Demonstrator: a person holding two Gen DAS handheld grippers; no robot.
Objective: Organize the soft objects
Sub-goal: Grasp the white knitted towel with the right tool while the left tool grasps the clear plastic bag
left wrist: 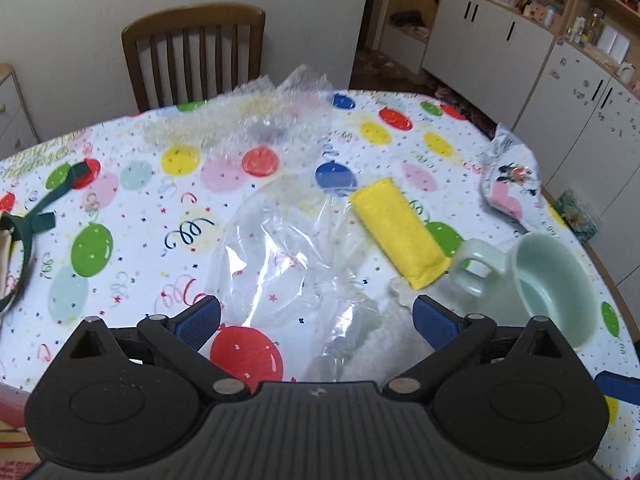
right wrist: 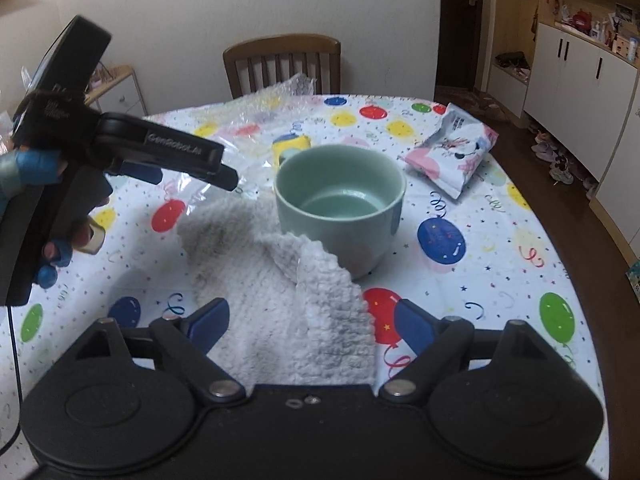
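Right wrist: my right gripper hangs spread over the towel, which lies against the cup, lined up for a grab. Left gripper is spread too, over the bag; sponge just beyond, untouched.

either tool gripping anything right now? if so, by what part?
Nothing held. Left tool is open above the clear plastic bag; right tool is open over the white towel, fingers apart, not clamped on it.
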